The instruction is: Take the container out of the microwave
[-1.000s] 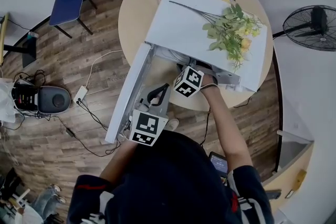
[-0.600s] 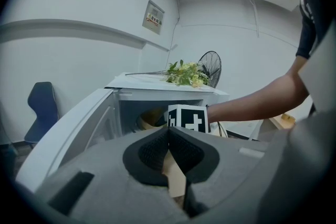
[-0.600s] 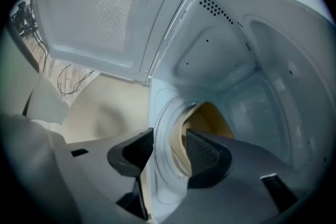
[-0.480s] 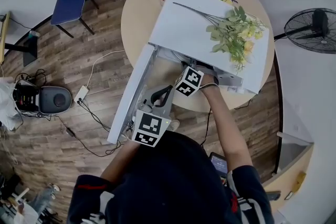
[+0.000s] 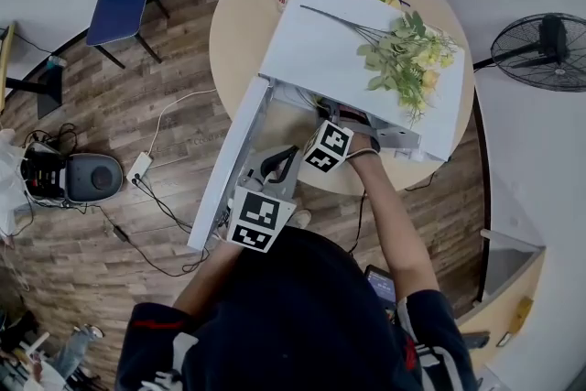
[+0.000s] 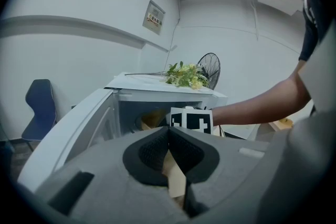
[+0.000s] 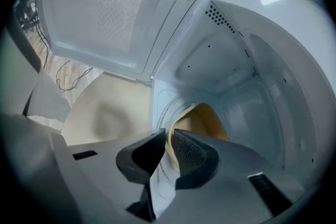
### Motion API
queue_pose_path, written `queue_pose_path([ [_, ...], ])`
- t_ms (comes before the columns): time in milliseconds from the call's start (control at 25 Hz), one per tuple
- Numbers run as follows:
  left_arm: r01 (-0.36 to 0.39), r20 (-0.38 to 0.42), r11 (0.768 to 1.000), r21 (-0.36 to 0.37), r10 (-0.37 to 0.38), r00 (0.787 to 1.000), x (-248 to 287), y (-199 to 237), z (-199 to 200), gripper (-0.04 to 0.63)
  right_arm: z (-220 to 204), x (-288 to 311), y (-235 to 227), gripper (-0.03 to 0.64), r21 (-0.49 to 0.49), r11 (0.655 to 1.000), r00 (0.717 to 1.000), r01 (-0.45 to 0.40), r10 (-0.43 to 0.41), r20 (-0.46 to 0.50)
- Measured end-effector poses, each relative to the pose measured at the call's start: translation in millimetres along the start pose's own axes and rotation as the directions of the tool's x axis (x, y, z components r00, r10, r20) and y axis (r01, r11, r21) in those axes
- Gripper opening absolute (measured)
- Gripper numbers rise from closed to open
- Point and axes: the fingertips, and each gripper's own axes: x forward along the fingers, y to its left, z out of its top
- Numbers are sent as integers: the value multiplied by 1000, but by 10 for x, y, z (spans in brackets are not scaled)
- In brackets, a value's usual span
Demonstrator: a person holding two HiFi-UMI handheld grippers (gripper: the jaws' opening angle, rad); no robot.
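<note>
Close to my body, my left gripper [image 6: 168,132] has its jaws pressed together on nothing, just right of the microwave's swung-open door [image 5: 229,165]. Beyond it, my right gripper [image 7: 169,136] reaches into the white microwave [image 5: 320,41]. Its jaws have just been closing and now stand narrow, pinching the near rim of the yellow container [image 7: 207,118], which sits inside the cavity. Farther off, a spray of green and yellow flowers [image 5: 407,59] lies on the microwave's top, and the round table [image 5: 238,23] carries it all.
</note>
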Motion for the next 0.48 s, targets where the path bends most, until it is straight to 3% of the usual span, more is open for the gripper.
queue_pose_path([
  [480, 18, -7, 998, 55, -18, 1000, -86, -98, 27, 14, 33, -227, 262, 25, 0, 996, 996, -86, 86, 4],
])
